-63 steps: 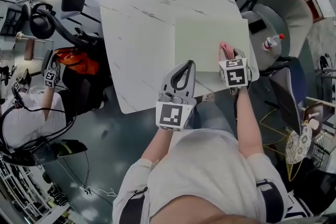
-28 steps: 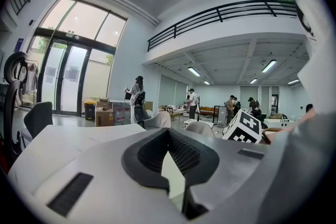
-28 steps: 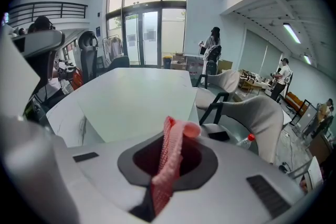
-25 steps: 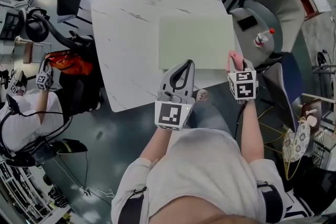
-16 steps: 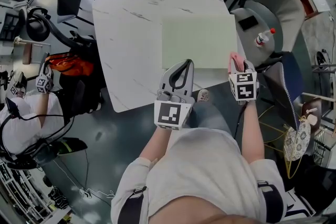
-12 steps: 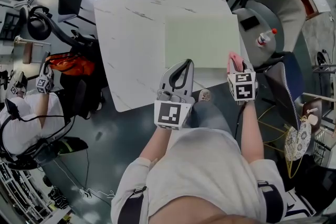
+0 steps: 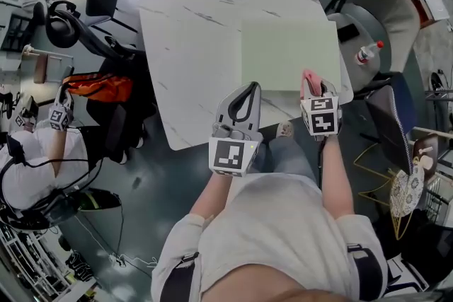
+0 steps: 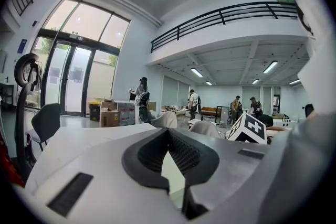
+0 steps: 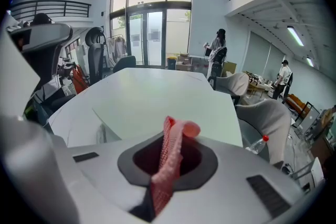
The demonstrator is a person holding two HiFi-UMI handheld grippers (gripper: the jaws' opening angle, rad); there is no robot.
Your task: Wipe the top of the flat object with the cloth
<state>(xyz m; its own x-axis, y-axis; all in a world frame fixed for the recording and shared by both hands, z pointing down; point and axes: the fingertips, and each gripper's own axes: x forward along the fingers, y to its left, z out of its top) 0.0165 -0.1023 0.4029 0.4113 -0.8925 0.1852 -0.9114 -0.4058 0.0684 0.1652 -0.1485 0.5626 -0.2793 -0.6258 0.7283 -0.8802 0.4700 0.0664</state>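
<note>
Cloth [image 7: 308,79] sits pinched in right gripper [image 7: 316,90] at near edge of pale-green flat object [image 7: 290,49], by desk's [image 7: 195,39] right edge; left gripper [image 7: 248,90] closed on nothing at desk's near edge; wipe prob. just starting; next: press cloth down & sweep across the top.

Cloth [image 9: 169,162] lower end hidden inside right claw [image 7: 316,87]; contact with flat object [image 7: 290,53] unclear.

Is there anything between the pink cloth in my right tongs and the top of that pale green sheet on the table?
Nothing visible. The cloth, clamped in the right tongs, is at the near edge of the sheet, whose top is bare all the way across.
</note>
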